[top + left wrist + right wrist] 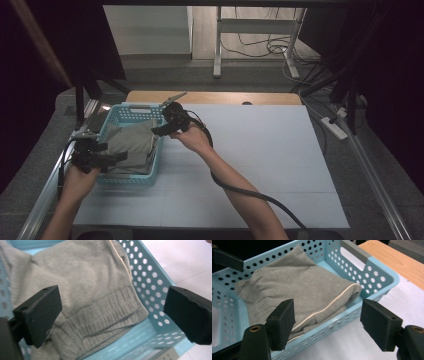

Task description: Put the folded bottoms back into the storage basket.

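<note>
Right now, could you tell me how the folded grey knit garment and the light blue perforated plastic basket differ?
The folded grey knit garment is soft, ribbed at its hem and edged with a pale stripe; the light blue perforated plastic basket is rigid, with walls full of round holes. The garment lies inside; the basket holds it and stands on the white table.

Lab, dark curtains, metal frame, floor cables
</note>
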`<state>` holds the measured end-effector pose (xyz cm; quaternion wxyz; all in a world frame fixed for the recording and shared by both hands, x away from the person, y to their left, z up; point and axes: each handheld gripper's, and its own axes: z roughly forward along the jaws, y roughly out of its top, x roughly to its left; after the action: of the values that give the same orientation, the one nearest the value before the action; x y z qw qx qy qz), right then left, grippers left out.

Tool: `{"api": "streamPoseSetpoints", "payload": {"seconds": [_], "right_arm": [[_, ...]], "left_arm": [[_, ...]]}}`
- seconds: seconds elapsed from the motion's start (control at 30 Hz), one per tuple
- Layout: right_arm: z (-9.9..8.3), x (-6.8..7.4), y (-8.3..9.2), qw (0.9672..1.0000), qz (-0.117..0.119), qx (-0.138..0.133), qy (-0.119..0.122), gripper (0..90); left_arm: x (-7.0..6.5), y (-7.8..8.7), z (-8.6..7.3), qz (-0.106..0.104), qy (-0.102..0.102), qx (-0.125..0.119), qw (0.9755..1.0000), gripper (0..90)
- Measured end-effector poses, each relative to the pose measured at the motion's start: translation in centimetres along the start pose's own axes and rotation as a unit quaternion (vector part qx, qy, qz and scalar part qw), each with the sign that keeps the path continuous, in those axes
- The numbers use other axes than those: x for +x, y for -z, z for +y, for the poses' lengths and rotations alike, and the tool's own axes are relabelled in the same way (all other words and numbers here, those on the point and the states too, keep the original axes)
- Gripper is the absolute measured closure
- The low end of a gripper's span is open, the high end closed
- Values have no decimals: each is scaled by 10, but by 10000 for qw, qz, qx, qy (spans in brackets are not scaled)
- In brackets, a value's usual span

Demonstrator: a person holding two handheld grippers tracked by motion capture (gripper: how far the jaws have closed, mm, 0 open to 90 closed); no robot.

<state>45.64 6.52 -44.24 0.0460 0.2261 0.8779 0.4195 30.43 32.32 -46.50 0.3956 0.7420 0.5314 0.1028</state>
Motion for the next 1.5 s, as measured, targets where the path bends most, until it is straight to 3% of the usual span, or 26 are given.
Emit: {"api": "streamPoseSetpoints", "payload": {"seconds": [0.13,0.3,0.47,0.7,1.13,1.5], "right_arm": [[-3,4,3,9999,115,8,52,228],[-8,8,7,9996,241,24,148,182],[-12,11,12,9991,355,21,218,153],[-17,16,17,9982,516,89,296,127],[-32,21,28,9977,518,103,428,33],[-47,24,34,9967,649,160,467,18]], "left_arm": [[-6,-1,-2,-98,-17,-21,9999,1],[-13,1,-4,-409,-21,-135,9991,1],[-21,2,-6,-728,-132,-150,9971,3],[-34,5,-12,-948,-187,-155,9952,2],[-60,15,-37,-1000,-384,-281,9938,0],[-68,22,-59,-976,-308,-172,9946,0]]}}
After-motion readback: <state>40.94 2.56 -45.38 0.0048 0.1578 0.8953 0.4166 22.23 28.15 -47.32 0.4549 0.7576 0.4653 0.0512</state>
